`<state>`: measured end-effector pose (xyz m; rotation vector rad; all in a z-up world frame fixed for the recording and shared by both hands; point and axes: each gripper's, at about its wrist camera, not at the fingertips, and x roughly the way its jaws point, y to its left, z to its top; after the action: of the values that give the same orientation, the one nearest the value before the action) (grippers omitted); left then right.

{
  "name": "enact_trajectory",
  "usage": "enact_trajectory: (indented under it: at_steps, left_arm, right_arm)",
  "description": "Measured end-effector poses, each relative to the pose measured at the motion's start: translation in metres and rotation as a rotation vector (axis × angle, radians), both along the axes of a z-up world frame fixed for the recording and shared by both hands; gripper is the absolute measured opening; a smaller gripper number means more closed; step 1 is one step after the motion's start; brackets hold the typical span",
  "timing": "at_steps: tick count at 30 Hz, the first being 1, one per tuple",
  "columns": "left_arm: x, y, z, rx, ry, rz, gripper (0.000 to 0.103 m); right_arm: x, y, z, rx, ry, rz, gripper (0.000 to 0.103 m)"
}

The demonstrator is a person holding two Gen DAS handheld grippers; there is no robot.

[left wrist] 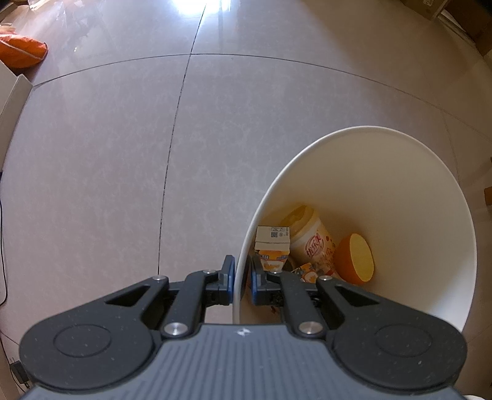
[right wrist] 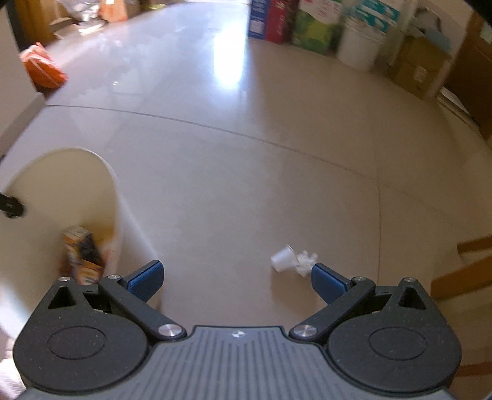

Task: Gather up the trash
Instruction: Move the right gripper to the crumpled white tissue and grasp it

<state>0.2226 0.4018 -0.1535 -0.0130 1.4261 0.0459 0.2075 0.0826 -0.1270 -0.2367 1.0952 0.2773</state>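
Left tongs point(left wrist: 241, 278) pinch our white bin's rim point(left wrist: 235, 295); right tongs point(right wrist: 236, 277) gape wide and empty, small white cup point(right wrist: 282, 260) just ahead.

The left wrist view looks almost straight down from close above the white bin point(left wrist: 363, 197), along its own fingers, so the bin's inside and the tiled floor point(left wrist: 123, 154) fill the frame. The right wrist view looks steeply down and forward over the floor point(right wrist: 246, 184), towards boxes point(right wrist: 307, 27) by the far wall. Both views share the bin point(right wrist: 61, 184) and the orange bag point(left wrist: 21, 52) point(right wrist: 43, 67).
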Motion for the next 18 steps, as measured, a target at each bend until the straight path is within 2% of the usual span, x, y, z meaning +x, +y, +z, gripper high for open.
enact_trajectory:
  at_steps: [18]
  left_arm:
    - [0.002, 0.001, -0.003, -0.003, 0.006, -0.002, 0.008]
  right_arm:
    - [0.040, -0.096, -0.167, 0.014, 0.033, -0.310, 0.102]
